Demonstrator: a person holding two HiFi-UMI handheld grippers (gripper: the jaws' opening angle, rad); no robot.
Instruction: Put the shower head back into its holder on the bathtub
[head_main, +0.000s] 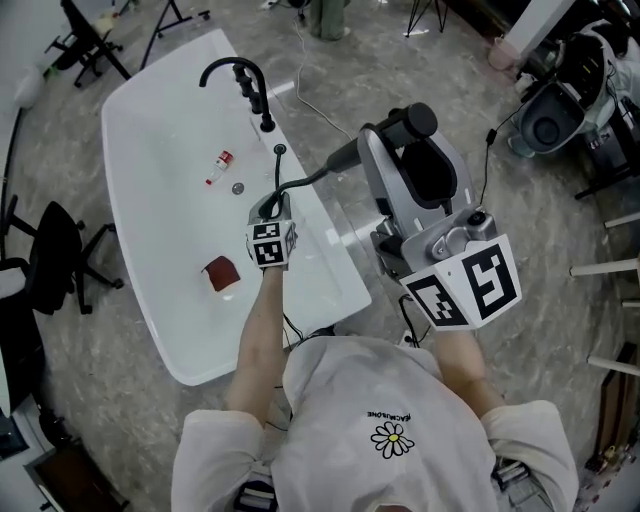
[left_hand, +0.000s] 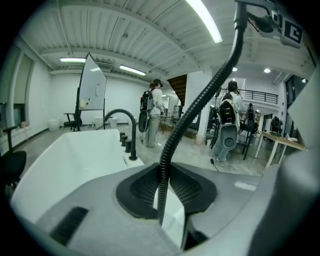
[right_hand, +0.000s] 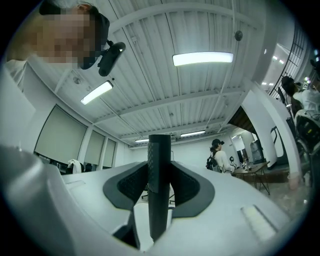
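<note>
— Your right gripper (right_hand: 159, 192)?
— Clamped on the shower head (right_hand: 159, 160), at 3 o'clock off the white bathtub (head_main: 150, 150). Your left gripper (left_hand: 162, 190) pinches the hose (left_hand: 200, 107).
— Room?
— Grey marbled floor (head_main: 420, 60); office chair (head_main: 60, 260) at 9 o'clock.

1. The left gripper (left_hand: 162, 189) has its two dark ribbed pads (left_hand: 192, 187) closed against a black ribbed shower hose (left_hand: 200, 102).
2. From between the pads the hose rises and bends away to the upper right, out past the top edge.
3. Beyond the left finger lies a white bathtub (left_hand: 65, 160), its rim carrying a black arched faucet (left_hand: 122, 114).
4. Farther off, past the fingertips, two people with backpacks (left_hand: 227, 122) stand on the floor.
</note>
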